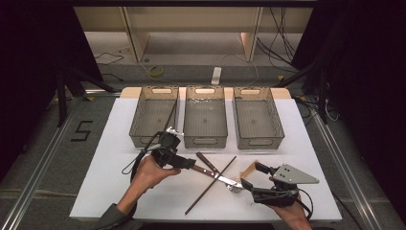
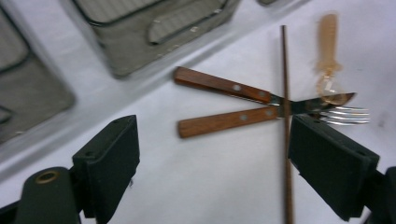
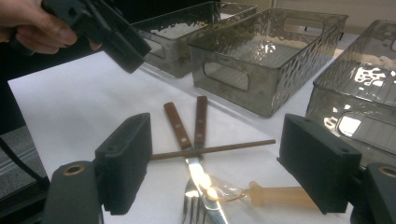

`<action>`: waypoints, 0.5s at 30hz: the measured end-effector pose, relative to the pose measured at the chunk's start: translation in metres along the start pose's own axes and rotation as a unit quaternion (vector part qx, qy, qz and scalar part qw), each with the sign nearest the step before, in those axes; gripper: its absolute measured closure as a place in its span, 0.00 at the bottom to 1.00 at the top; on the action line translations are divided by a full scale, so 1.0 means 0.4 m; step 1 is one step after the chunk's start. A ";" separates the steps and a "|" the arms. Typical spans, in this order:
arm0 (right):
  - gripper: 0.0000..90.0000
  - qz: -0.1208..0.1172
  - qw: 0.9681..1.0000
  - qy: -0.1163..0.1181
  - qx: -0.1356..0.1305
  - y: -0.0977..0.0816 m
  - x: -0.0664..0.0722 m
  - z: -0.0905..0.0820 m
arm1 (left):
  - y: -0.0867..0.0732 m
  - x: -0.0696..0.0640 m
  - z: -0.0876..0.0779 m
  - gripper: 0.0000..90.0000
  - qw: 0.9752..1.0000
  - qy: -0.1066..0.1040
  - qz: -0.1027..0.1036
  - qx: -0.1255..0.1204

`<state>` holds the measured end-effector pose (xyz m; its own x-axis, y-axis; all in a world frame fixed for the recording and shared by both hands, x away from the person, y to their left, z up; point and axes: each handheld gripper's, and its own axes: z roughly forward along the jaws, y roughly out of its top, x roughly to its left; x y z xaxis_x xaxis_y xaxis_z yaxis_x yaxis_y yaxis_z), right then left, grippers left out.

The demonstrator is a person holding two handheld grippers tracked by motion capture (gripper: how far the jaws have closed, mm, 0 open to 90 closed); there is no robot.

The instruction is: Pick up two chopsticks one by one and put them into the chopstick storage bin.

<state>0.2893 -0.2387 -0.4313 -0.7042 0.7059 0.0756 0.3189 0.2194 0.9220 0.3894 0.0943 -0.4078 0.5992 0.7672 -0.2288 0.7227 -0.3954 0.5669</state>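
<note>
Floor marking: a black "5" (image 1: 82,130) on the grey floor at the left edge of the high view, beside the table (image 1: 110,191); no other writing is readable.
Left hand: the left hand (image 1: 149,172) enters from the bottom left of the high view, forearm angled up to the right, wrist raised above the white table.
Left tool: the left tool (image 1: 189,164) points right toward the cutlery, jaws spread wide with nothing between them.
Trays: three empty clear trays (image 1: 205,120) stand side by side in the upper middle of the high view.
Cutlery: lower centre; a knife (image 1: 210,165) and a fork (image 1: 218,178) with wooden handles lie crossed, a dark chopstick (image 1: 210,185) slants across both, and a pale plastic spoon (image 3: 275,195) lies touching the fork's tines.
Right tool: the right tool (image 1: 250,176), lower right, points left at the pile; jaws spread, empty.
Right hand: the right hand (image 1: 292,214) grips from below at the bottom edge, low over the table.
</note>
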 end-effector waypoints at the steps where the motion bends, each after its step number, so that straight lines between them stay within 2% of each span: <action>1: 0.29 0.001 1.000 0.000 0.000 0.000 -0.001 0.000 | -0.002 -0.006 0.002 0.18 1.000 -0.002 0.002 0.001; 8: 0.29 0.000 1.000 0.000 0.002 0.000 -0.001 0.003 | -0.014 -0.050 0.024 0.18 1.000 -0.003 0.017 0.015; 15: 0.29 0.004 1.000 -0.003 0.001 -0.001 -0.006 0.000 | -0.031 -0.105 0.065 0.22 0.998 -0.013 0.050 0.043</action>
<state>0.2908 -0.2405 -0.4320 -0.6978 0.7118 0.0802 0.3260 0.2159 0.9204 0.3641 0.0538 -0.4259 0.6773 0.7093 -0.1953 0.6855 -0.5121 0.5175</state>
